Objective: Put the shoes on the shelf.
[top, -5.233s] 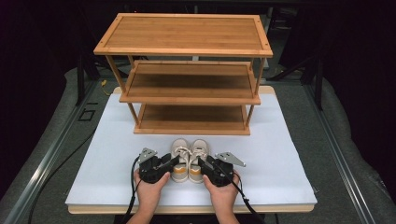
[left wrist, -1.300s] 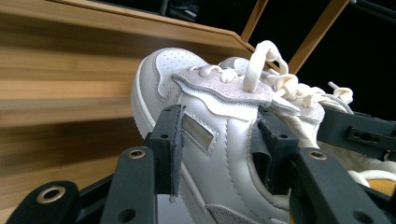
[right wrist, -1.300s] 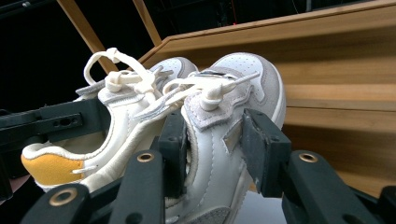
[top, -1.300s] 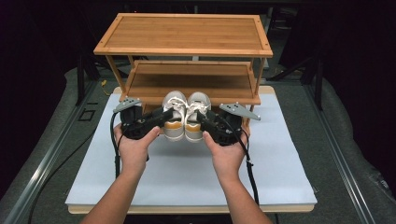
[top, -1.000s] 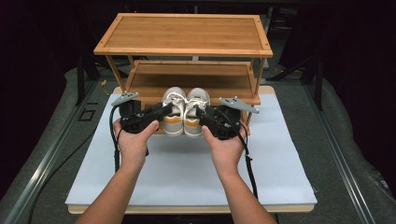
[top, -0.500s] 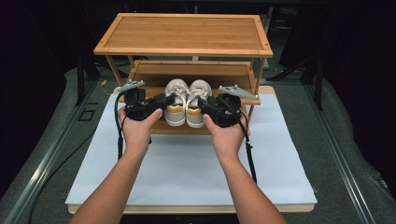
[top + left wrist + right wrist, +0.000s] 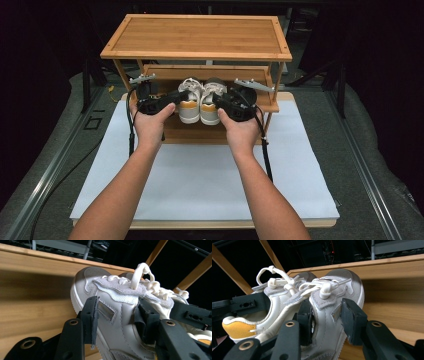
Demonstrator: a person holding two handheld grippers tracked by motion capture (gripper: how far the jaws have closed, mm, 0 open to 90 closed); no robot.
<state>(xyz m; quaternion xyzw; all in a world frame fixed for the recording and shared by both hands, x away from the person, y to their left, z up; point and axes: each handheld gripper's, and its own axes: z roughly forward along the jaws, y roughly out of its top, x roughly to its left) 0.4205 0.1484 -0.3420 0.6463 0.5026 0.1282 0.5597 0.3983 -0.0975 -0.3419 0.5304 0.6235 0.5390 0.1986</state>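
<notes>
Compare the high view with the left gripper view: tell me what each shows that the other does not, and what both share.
High view alone: the whole three-tier wooden rack, the white mat on the table, both forearms, and the right hand-held gripper on the right shoe.

Left gripper view alone: close detail of the left shoe, namely its perforated grey toe, cream laces and stitching, with a black pad pressed on each side.

Both: the left hand-held gripper clamped on the left shoe, with a wooden shelf behind it.
</notes>
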